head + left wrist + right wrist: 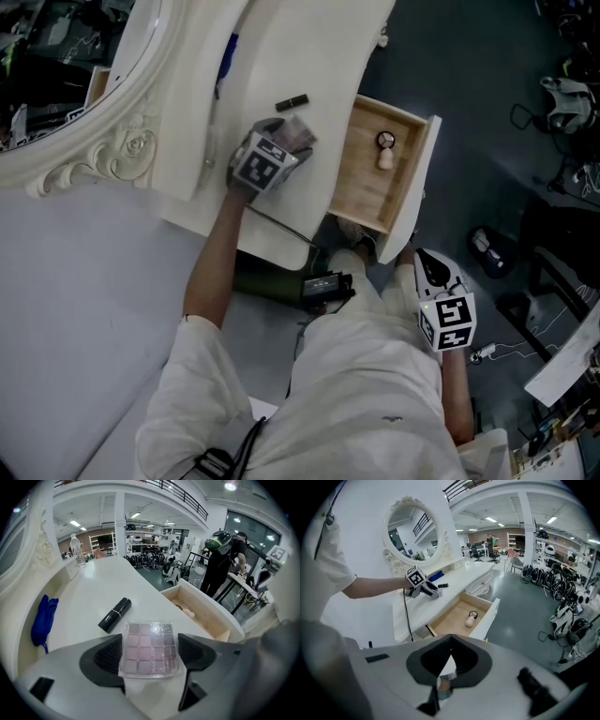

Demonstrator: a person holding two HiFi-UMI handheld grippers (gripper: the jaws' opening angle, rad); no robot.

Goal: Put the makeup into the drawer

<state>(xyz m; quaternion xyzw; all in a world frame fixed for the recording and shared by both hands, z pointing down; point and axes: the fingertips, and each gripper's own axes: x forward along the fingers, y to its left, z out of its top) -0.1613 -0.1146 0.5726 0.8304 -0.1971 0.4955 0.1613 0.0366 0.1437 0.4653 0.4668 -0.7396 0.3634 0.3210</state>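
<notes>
My left gripper [150,657] is shut on a clear eyeshadow palette [150,648] with pink and mauve pans, just above the white dressing table [89,597]. In the head view the left gripper [289,139] and the palette [300,129] sit near the table's front edge, left of the open wooden drawer [361,178]. A black lipstick tube [115,614] lies on the tabletop just beyond the palette. A beige makeup sponge [385,157] and a small round black item [385,140] lie in the drawer. My right gripper [429,262] hangs below the drawer front, shut and empty [451,641].
A blue cloth [43,620] lies at the table's left, with a water bottle [77,550] at its far end. An ornate white mirror [84,66] backs the table. A person [220,559] stands at a stand on the grey floor [487,122], where cables lie.
</notes>
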